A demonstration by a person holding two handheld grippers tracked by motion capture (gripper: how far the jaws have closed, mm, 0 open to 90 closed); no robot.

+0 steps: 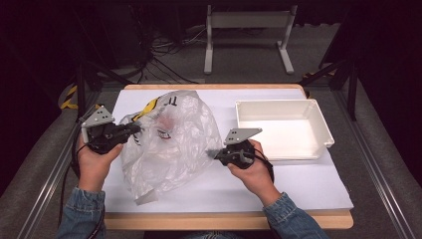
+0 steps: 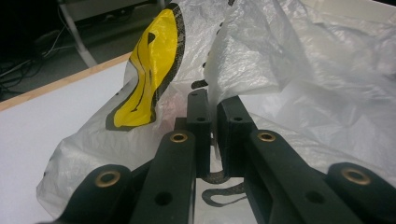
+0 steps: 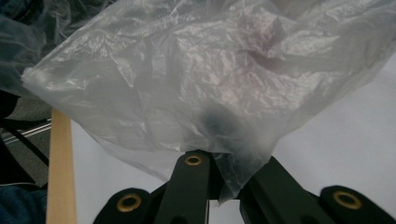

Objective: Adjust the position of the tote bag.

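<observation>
Over the white table (image 1: 308, 191), both hands pinch the plastic bag (image 1: 174, 144)

No readable text; only a yellow-and-black printed mark (image 2: 147, 74) on the plastic bag (image 1: 174, 144).

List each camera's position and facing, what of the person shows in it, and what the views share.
High view: above the person's side, facing forward and down on the table; both hands, denim sleeves, left gripper and right gripper show.
Left gripper view: rides the left gripper, looking along its jaws, shut on the plastic bag.
Right gripper view: rides the right gripper, jaws pinching the bag's edge.
Shared: the plastic bag and the white table surface appear in all three.
</observation>
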